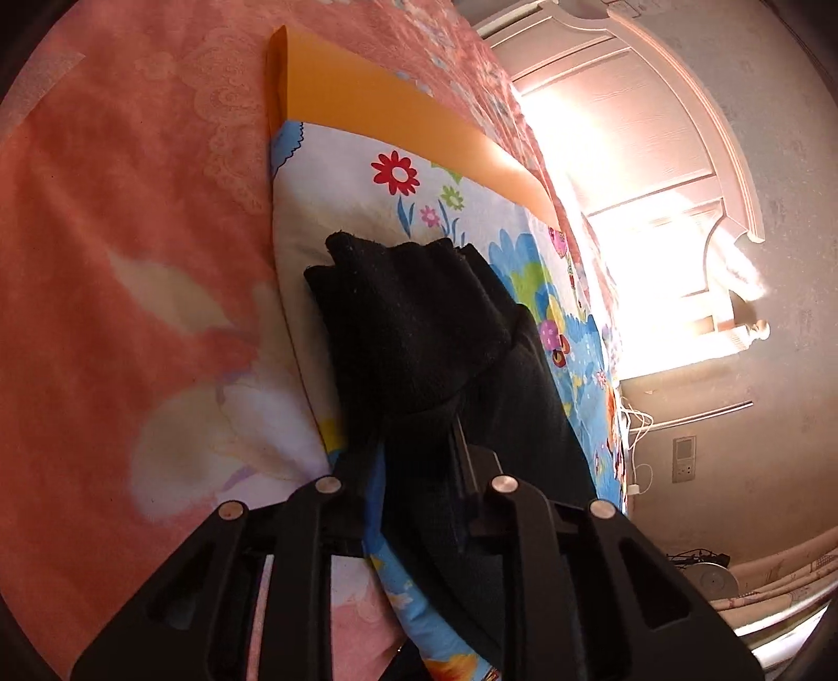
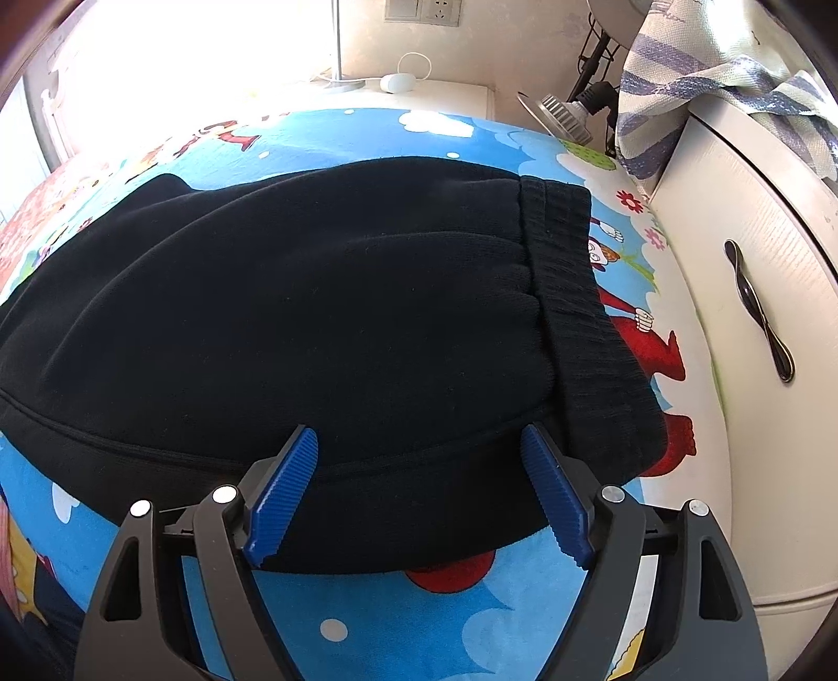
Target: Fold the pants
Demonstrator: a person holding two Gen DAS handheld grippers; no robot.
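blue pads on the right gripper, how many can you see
2: one blue pad on the jaw at picture left, the other pad at picture right, both over the near edge of the black pants. None seems hidden.

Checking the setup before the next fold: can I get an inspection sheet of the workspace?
Surface: cartoon-print sheet over a pink bedspread.
Job's things: black pants lying flat, waistband toward the cabinet.
Clutter: striped cloth draped on the cabinet; orange fabric past the sheet.
Grippers: right tongs open over the pants' near edge; left tongs have black cloth between them, pads hidden.
Cables: white cord by the wall socket.
Surroundings: sunlit headboard.
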